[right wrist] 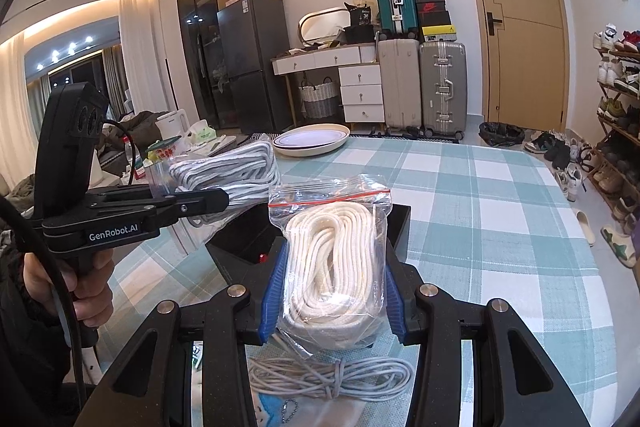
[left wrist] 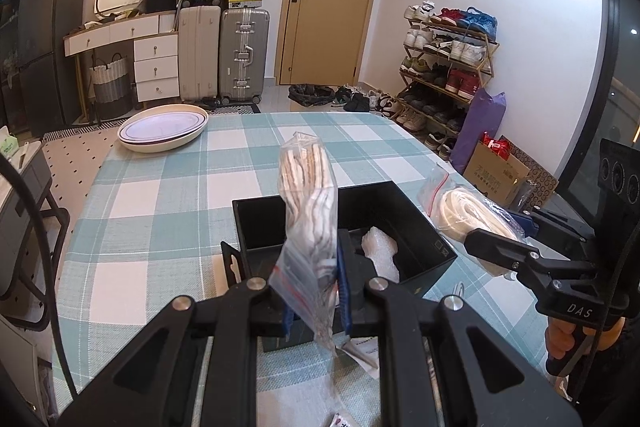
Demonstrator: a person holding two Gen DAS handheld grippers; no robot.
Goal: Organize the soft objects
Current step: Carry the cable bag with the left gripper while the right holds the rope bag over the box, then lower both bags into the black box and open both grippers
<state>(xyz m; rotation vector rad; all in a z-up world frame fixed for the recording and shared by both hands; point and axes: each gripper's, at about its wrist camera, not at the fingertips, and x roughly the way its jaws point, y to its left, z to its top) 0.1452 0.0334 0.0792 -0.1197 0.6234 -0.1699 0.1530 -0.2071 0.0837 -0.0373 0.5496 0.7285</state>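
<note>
on the checked tablecloth [left wrist: 160, 195] stands a black box [left wrist: 420, 223]. left gripper [left wrist: 316, 291] clamps the grey rope bag [left wrist: 308, 211], right gripper [right wrist: 332, 291] clamps the white rope bag [right wrist: 336, 259]; lower each over the box before releasing.

The right gripper [right wrist: 332, 291] is clamped with its blue pads [right wrist: 276, 291] on either side of a clear zip bag of white rope [right wrist: 336, 259], held upright above the black box [right wrist: 240, 239]. To the left, the left gripper [right wrist: 216, 201] grips a second bag of grey-white rope [right wrist: 236, 167], tilted over the box's far-left edge. A loose coil of grey cord [right wrist: 332, 377] lies on the checked tablecloth [right wrist: 480, 211] just below the held bag. Stacked plates [right wrist: 310, 141] sit at the table's far edge.
</note>
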